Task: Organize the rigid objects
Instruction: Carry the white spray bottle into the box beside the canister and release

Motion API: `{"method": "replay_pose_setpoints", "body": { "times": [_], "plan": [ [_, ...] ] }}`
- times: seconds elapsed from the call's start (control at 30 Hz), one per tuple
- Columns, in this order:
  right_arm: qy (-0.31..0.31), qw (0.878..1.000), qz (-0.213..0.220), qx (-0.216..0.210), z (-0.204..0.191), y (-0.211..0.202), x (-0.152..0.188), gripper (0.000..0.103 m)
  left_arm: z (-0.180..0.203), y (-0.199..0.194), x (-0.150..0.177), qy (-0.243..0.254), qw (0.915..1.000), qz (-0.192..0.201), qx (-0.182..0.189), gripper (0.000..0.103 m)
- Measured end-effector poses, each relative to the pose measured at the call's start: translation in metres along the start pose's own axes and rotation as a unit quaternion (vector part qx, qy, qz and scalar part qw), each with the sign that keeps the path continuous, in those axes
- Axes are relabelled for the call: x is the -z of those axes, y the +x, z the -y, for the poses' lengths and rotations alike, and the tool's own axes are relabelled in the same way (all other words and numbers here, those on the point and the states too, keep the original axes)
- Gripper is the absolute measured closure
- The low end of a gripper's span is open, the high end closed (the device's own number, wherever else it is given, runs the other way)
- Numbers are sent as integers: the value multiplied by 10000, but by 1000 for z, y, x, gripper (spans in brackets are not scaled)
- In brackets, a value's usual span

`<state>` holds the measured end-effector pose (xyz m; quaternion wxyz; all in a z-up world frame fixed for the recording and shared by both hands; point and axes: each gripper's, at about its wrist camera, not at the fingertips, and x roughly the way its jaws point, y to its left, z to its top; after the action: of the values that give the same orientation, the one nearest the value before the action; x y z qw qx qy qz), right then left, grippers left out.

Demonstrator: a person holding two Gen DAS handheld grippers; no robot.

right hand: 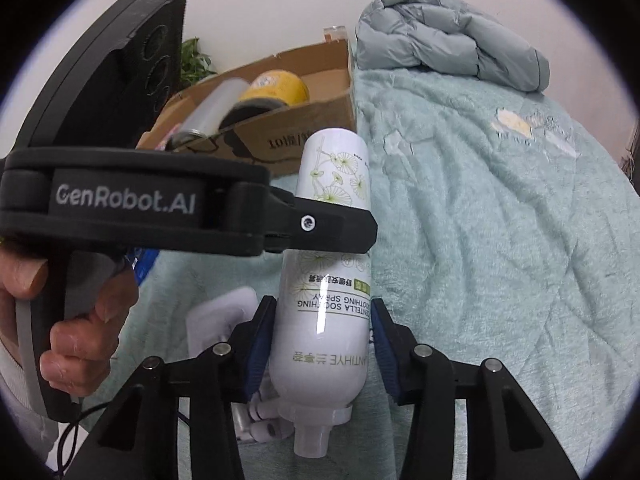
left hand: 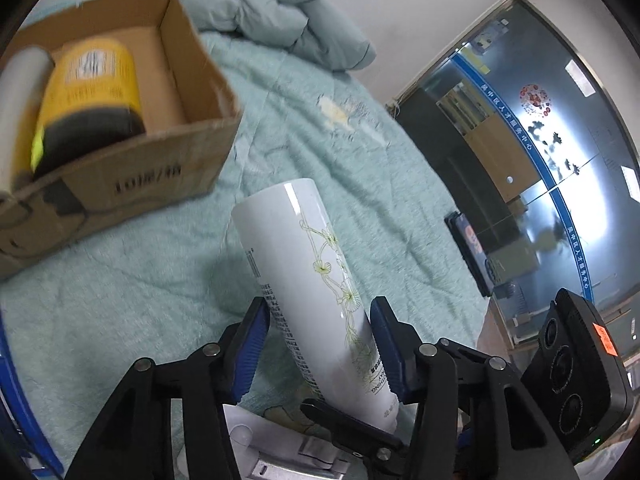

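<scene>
**Both grippers closing on the spray bottle**

The bed (left hand: 140, 280) is carrying a cardboard box (left hand: 192, 152) toward its far edge, holding a yellow can (left hand: 92, 80) and a pale cylinder (left hand: 20, 92). Nearer, the white spray bottle (right hand: 324, 320) is sitting between both grippers: the left gripper (left hand: 320, 332) and right gripper (right hand: 320, 332) are each clamping it. The step looks like a handover; next, one should probably release.

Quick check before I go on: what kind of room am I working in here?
Probably a bedroom, or a room set up as one. The work surface is a bed with a teal quilt, a folded grey duvet lies at its far end, and a cardboard box sits on it.
</scene>
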<state>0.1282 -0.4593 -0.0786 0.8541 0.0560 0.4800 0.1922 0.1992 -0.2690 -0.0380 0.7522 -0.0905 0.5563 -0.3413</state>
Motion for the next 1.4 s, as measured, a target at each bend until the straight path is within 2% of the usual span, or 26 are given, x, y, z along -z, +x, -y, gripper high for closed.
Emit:
{"method": "replay_pose_setpoints", "body": {
  "times": [0.2, 0.37, 0.53, 0.7, 0.8, 0.83, 0.9, 1.07, 1.23, 1.33, 1.4],
  "plan": [
    [-251, 9980, 574, 0, -13, -21, -31, 58, 13, -52, -22, 238, 9979, 595, -89, 54],
    [-551, 9943, 916, -44, -26, -23, -69, 58, 19, -93, -51, 486, 9930, 1033, -317, 54],
    [-642, 9909, 1177, -132, -32, -21, -119, 58, 13, -134, -103, 631, 9880, 1362, -376, 54],
    [-738, 9913, 1084, -143, -38, -9, -182, 58, -3, -154, -168, 560, 9862, 1471, -514, 54],
    [-615, 9940, 864, -251, -35, 10, -210, 59, -22, -146, -202, 427, 9886, 1313, -605, 54],
    [-594, 9946, 808, -270, -32, 17, -215, 59, -29, -140, -210, 434, 9879, 1359, -603, 55],
    [-521, 9960, 669, -270, -26, 39, -221, 59, -43, -121, -226, 307, 9903, 1181, -658, 55],
    [-356, 9990, 235, -146, -13, 85, -209, 59, -73, -70, -223, 82, 9951, 746, -648, 56],
    [-211, 9996, -83, -183, 1, 107, -187, 59, -90, -23, -218, -6, 9972, 282, -686, 56],
    [-12, 9993, -187, -314, 7, 114, -182, 59, -95, -12, -211, -114, 9971, 180, -732, 56],
    [-84, 9995, -203, -207, 3, 115, -180, 58, -97, -6, -211, -124, 9959, 156, -884, 55]
  ]
}}
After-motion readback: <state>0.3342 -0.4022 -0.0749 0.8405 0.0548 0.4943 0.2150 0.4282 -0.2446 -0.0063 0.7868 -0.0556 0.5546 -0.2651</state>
